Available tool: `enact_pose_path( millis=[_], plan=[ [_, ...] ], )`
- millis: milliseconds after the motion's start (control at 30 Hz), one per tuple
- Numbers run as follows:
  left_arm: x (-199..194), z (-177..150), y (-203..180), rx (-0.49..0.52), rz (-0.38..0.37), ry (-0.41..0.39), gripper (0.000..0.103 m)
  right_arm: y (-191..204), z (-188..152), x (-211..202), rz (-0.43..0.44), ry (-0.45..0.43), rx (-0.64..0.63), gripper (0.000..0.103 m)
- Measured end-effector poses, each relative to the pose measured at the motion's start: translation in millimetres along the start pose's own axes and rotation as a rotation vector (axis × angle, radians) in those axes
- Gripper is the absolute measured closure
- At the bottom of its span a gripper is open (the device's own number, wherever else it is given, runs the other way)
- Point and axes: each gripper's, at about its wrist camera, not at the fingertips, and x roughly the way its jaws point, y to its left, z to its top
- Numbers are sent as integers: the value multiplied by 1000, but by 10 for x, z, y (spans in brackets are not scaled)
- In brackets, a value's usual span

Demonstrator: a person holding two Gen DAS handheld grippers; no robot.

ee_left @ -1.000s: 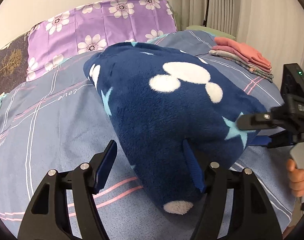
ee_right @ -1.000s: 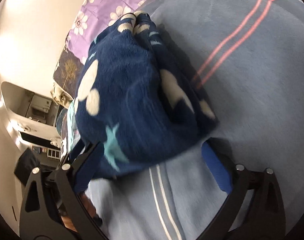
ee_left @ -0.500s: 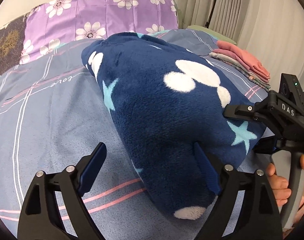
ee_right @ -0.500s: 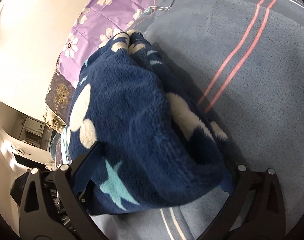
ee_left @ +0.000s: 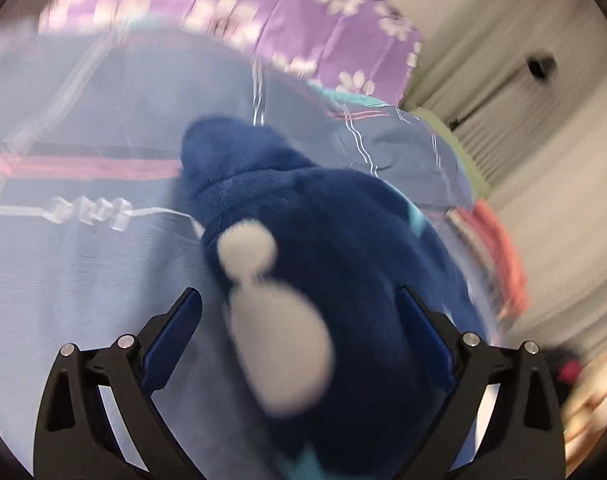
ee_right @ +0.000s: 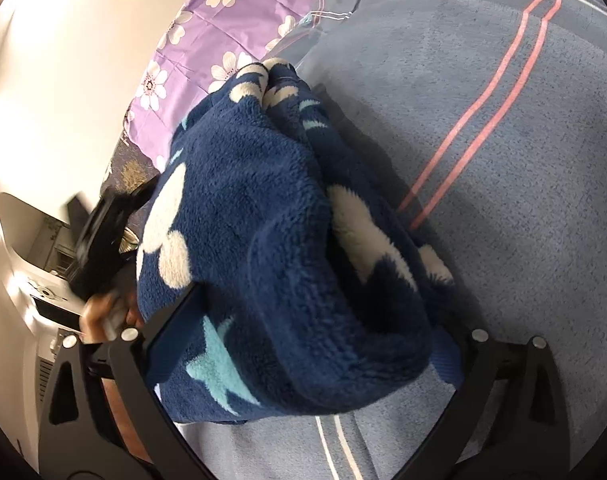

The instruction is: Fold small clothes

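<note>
Fleece garment lies bundled mid-bed. My right hand-held gripper pinches its near end; my left hand-held gripper is opening around it. I should regrip one corner and keep the layers aligned.

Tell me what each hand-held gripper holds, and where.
Left hand-held gripper: nothing, jaws opening around the blue fleece. Right hand-held gripper: fleece's near end sits between its jaws; grip unclear.

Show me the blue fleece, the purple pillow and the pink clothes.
Fleece (ee_right: 263, 240): right wrist view, its fuzzy top.
Pillow (ee_right: 239, 12): right wrist view, flowered cover.
Pink clothes (ee_left: 499, 248): left wrist view, blurred top layer.
</note>
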Motion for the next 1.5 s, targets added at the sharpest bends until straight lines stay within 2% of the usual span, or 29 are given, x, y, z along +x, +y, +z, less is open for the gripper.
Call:
enact_pose_path(
  millis=[33,67,100,133,167,200,233,267,333,433,500,567,667,733,800,933,967,1000,1033,1067,1100,1133,1200,1267,1333,1433,1467,1500],
  plan=[
    [93,53,78,-38,-29,17,6,-3,24,8,4,3,6,2],
    [195,86,133,-59,-61,28,14,-1,52,24,5,9,11,3],
    [249,97,143,-55,-86,27,24,2,85,26,10,12,9,12],
    [271,80,113,-32,-108,7,29,4,121,35,38,22,-2,24],
    [250,51,53,-4,-109,-14,40,7,151,48,71,41,-7,47],
    [210,26,-16,33,-98,-36,48,32,203,45,86,65,-16,56],
    [154,15,-72,68,-85,-57,52,100,258,22,79,75,-49,63],
    [64,10,-130,98,-76,-83,58,201,314,-14,66,69,-99,64],
    [-116,60,-181,117,-74,-130,62,401,422,-71,47,46,-187,66],
    [-449,270,-212,129,-48,-229,64,798,710,-54,29,-7,-337,67],
    [-701,482,-203,123,-16,-303,64,1110,1004,112,33,-23,-422,67],
    [-972,745,-125,116,48,-382,64,1388,1265,359,37,-26,-487,67],
    [-1205,1066,-17,110,147,-452,64,1895,1710,962,24,-23,-613,67],
    [-1291,1244,100,96,214,-481,64,2111,1891,1286,14,-21,-646,67],
    [-1276,1460,226,66,318,-507,64,2371,2042,1686,-7,-24,-694,68],
    [-1160,1620,529,35,448,-518,62,2737,2211,2404,-79,-22,-770,66],
    [-1079,1622,684,6,480,-506,57,2751,2228,2614,-122,-22,-776,63],
    [-981,1601,860,-32,517,-483,52,2696,2241,2754,-175,-32,-771,44],
    [-919,1596,1013,-60,540,-457,49,2597,2230,2898,-273,-61,-753,21],
    [-720,1527,1214,-101,578,-393,47,2493,2204,3014,-346,-87,-733,17],
    [-587,1487,1297,-107,610,-360,45,2328,2144,3152,-374,-67,-717,16],
    [-422,1395,1385,-81,666,-319,45,2205,2084,3261,-365,-10,-709,16],
    [-281,1293,1428,0,720,-296,35,1880,1971,3370,-291,76,-640,17],
    [-274,1189,1385,46,755,-307,35,1706,2000,3285,-223,79,-535,17],
    [-317,1195,1357,47,758,-286,35,1675,2052,3201,-215,88,-502,17],
    [-437,1140,1201,102,757,-269,29,1787,2006,2883,-271,27,-588,17],
    [-505,1058,1102,142,739,-274,22,1812,1932,2766,-259,16,-620,17],
    [-543,987,1020,175,724,-285,20,1834,1808,2569,-232,8,-664,17]
  ],
)
